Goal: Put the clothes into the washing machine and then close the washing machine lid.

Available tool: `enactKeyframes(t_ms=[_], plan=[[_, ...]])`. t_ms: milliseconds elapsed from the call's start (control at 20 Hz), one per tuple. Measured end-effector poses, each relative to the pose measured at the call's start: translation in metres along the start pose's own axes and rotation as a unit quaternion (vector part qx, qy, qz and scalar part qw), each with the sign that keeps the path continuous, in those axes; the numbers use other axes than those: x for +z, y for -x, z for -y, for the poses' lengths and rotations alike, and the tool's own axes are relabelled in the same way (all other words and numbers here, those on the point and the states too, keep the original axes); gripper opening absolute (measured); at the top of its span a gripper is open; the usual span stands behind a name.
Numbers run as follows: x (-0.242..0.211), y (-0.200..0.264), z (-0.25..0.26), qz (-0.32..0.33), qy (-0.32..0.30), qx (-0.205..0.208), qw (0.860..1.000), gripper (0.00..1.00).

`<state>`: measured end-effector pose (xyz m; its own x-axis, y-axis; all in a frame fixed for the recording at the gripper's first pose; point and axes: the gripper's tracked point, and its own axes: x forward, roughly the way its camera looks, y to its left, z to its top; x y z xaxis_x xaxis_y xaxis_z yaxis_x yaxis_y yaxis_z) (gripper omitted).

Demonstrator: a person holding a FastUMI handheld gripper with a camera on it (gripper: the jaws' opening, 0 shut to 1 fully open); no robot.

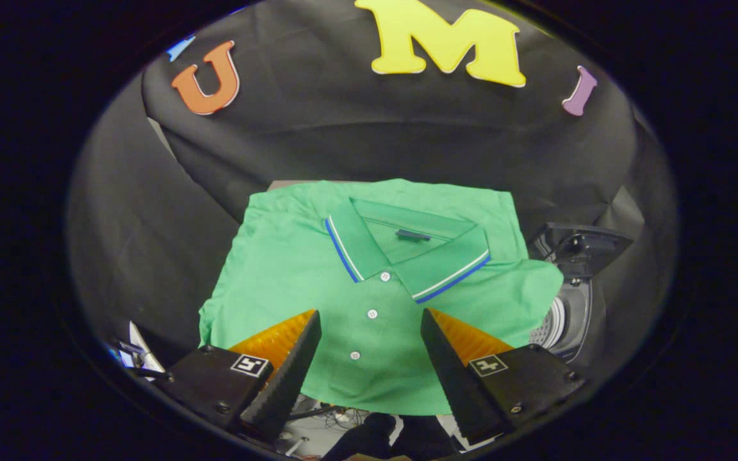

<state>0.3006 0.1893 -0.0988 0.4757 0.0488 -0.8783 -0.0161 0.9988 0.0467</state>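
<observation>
The gripper is hovering above the spread garment, its two fingers standing wide apart and gripping nothing. Lying between and beyond the fingers, a green polo shirt is resting flat on the bench, its white-buttoned placket running toward twelve o'clock to a collar trimmed in blue and white. At roughly three o'clock from the shirt, just beside its sleeve, the washing machine is standing with its dark lid raised and its perforated drum showing.
</observation>
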Motion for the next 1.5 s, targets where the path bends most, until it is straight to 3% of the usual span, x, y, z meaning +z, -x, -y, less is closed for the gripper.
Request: enactKeyframes(t_ms=[450,600,850,1000,1100,1250,1350,1500], plan=[[-0.004,-0.031,-0.010,-0.086,-0.022,-0.039,0.995,0.98],[-0.003,-0.036,-0.011,-0.072,0.009,-0.058,0.996,0.99],[-0.004,-0.035,-0.011,-0.089,-0.005,-0.056,0.994,0.98],[-0.004,-0.033,-0.008,-0.087,-0.010,-0.057,0.995,0.92],[-0.002,-0.034,-0.005,-0.089,-0.013,-0.058,0.994,0.83],[0.000,-0.034,0.002,-0.087,-0.038,-0.059,0.994,0.38],[0.002,-0.033,0.003,-0.084,-0.027,-0.041,0.995,0.24],[0.002,-0.031,0.004,-0.090,-0.038,-0.005,0.995,0.12]])
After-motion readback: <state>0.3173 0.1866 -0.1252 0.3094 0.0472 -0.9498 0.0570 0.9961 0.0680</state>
